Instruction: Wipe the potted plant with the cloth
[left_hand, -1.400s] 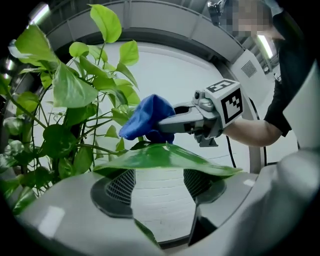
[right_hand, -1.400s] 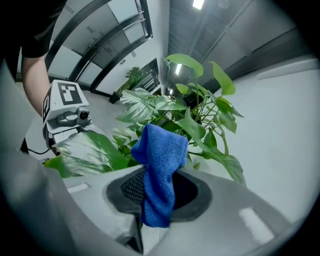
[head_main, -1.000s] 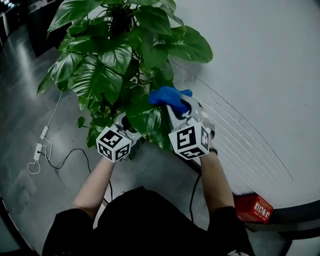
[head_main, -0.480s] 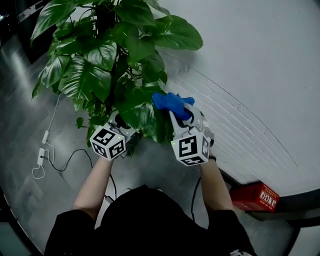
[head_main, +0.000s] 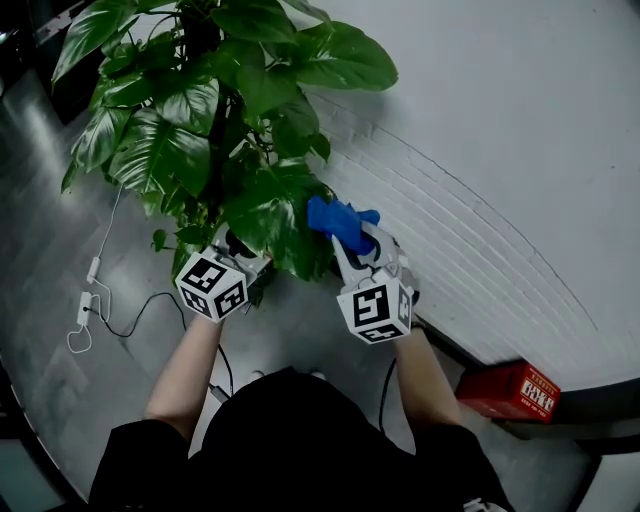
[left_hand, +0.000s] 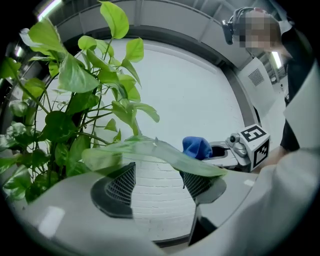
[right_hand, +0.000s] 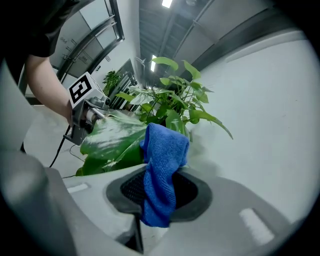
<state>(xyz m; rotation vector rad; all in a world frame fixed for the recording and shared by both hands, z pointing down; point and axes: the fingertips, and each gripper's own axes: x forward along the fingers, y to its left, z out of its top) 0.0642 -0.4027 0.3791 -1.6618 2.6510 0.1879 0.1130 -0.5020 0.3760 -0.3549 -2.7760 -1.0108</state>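
The potted plant (head_main: 200, 110) with broad green leaves stands against the wall; its pot is hidden by the leaves. My left gripper (head_main: 238, 250) is open under a big low leaf (head_main: 268, 215). In the left gripper view that leaf (left_hand: 150, 152) lies across the tips of my left gripper (left_hand: 157, 182), whose jaws stand apart. My right gripper (head_main: 352, 240) is shut on the blue cloth (head_main: 338, 220), which presses on the leaf's right edge. In the right gripper view the cloth (right_hand: 162, 170) hangs from the right gripper (right_hand: 160, 192) against the leaf (right_hand: 112, 140).
A white brick wall (head_main: 480, 150) runs behind the plant. A red box (head_main: 510, 392) lies at the wall's foot to the right. A white cable with an adapter (head_main: 85, 305) and a black cable (head_main: 150, 305) trail over the grey floor on the left.
The right gripper and the blue cloth have slid down along the big leaf, towards me. The left gripper has stayed under the leaf. My head view has shifted slightly.
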